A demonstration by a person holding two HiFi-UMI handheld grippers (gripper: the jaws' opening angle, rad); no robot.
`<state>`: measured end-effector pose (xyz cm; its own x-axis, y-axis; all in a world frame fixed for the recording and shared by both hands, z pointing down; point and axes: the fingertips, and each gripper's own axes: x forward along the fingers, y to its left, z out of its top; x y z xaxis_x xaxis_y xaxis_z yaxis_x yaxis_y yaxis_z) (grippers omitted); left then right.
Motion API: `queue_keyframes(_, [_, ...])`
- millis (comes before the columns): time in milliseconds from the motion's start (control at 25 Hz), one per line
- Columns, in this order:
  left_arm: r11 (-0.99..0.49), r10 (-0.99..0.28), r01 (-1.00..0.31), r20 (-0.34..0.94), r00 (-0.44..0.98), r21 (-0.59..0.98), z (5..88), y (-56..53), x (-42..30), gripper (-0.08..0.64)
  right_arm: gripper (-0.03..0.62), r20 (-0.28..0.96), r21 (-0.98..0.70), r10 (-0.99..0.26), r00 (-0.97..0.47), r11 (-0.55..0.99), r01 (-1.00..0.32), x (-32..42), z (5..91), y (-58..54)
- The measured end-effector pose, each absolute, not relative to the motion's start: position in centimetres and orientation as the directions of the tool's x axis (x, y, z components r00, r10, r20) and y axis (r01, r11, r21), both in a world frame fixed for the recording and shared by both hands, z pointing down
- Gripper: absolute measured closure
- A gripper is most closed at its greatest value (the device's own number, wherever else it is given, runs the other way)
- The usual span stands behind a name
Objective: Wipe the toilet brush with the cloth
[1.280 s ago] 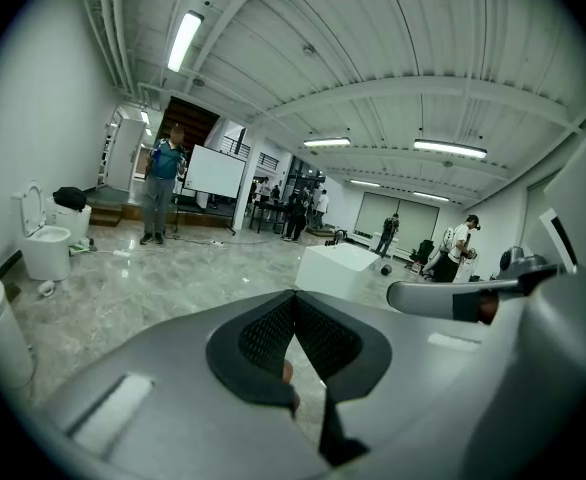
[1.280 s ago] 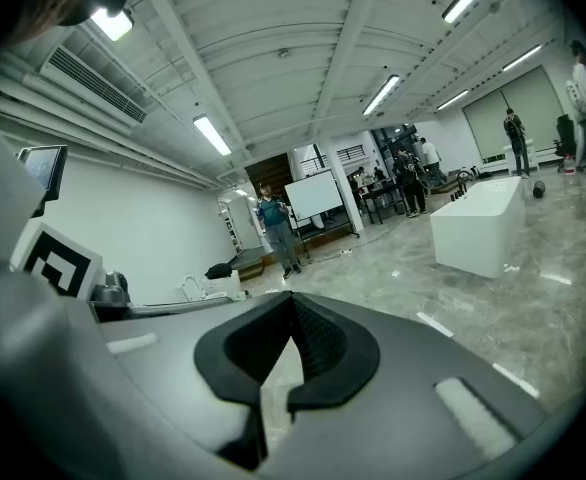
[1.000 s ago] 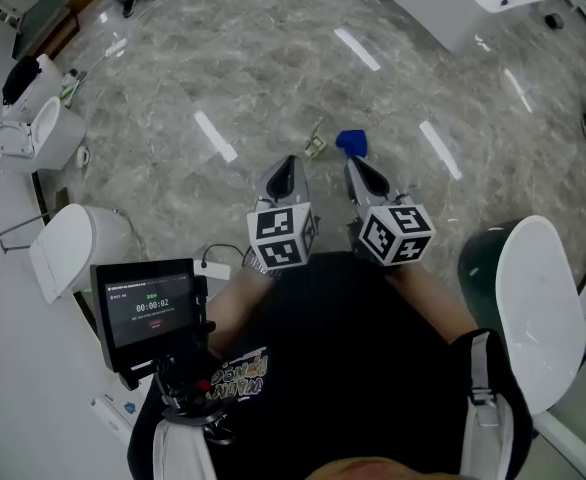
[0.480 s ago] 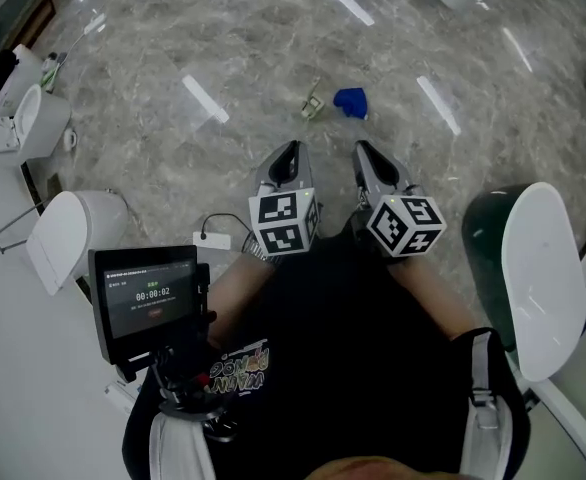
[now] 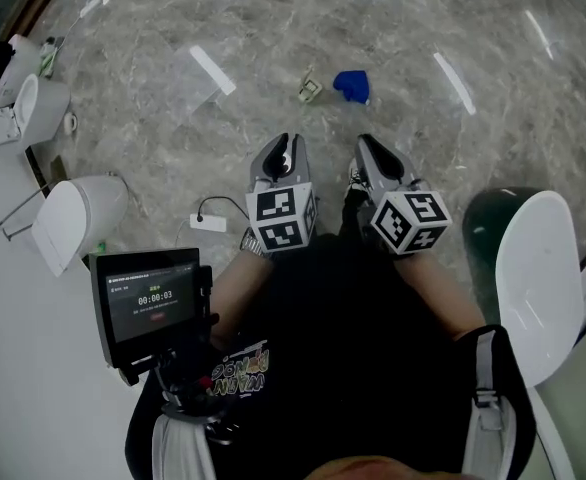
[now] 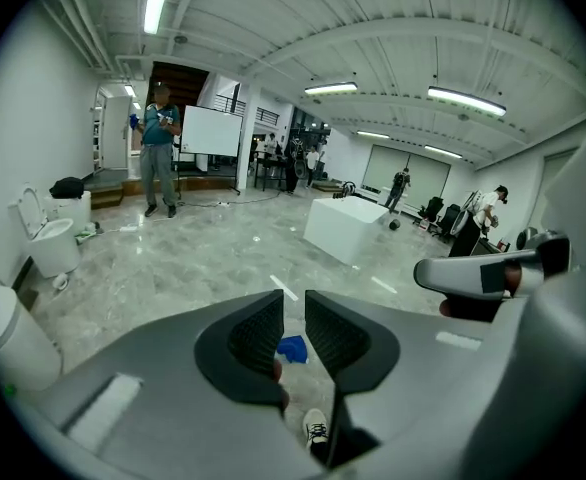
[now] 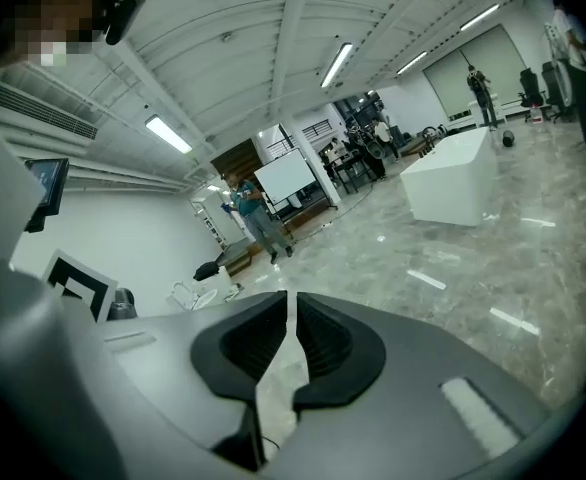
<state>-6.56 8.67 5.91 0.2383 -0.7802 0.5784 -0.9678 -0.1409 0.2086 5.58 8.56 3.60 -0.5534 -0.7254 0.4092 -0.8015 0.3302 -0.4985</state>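
White toilets point(image 5: 35, 118) line the left wall. The left gripper point(image 5: 285, 144) is empty, its jaws just opened to a narrow gap. Ahead, on the glossy grey marbled floor point(image 5: 143, 158), lies a small pale object point(image 5: 310, 89), too small to identify. Just right of it is the crumpled blue cloth point(image 5: 352, 85). The right gripper point(image 5: 368, 146) is also empty, its jaws just opened to a slit.

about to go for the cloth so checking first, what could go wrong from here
1. A white cable lies on the floor near the person's left foot; stepping forward could snag it.
2. The blue cloth lies close beside a small pale object; a grab may catch both.
3. The left gripper and right gripper have just been opening, empty, yet both gaps look narrow for cloth.
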Motion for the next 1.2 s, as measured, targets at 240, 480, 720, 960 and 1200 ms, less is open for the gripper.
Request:
queue_keyframes(240, [-0.059, -0.747, -0.985, 0.648, 0.150, 0.159, 9.0, 4.4, -3.4, 0.492, 0.558, 0.437, -0.540, -0.621, -0.651, 0.397, -0.742, 8.0, 6.9, 3.5])
queue_keyframes(480, [-0.058, -0.777, -0.996, 0.624, 0.085, 0.064, 10.9, 0.6, -1.8, 0.489, 0.557, 0.448, -0.480, -0.574, -0.685, 0.492, -0.726, 9.9, 9.7, 0.9])
queue_keyframes(720, [-0.089, -0.760, -0.996, 0.645, 0.079, 0.017, 14.5, -2.0, -2.5, 0.485, 0.543, 0.487, -0.479, -0.560, -0.671, 0.472, -0.741, 10.8, 13.9, -1.8])
queue_keyframes(960, [-0.112, -0.726, -0.992, 0.676, 0.127, 0.066, 20.8, -4.9, -4.1, 0.483, 0.540, 0.521, -0.444, -0.589, -0.617, 0.431, -0.786, 9.7, 18.3, -4.2])
queue_keyframes(1200, [-0.146, -0.768, -0.988, 0.624, 0.145, 0.050, 23.7, -5.9, -7.0, 0.468, 0.537, 0.513, -0.408, -0.653, -0.557, 0.386, -0.828, 6.2, 20.1, -1.6])
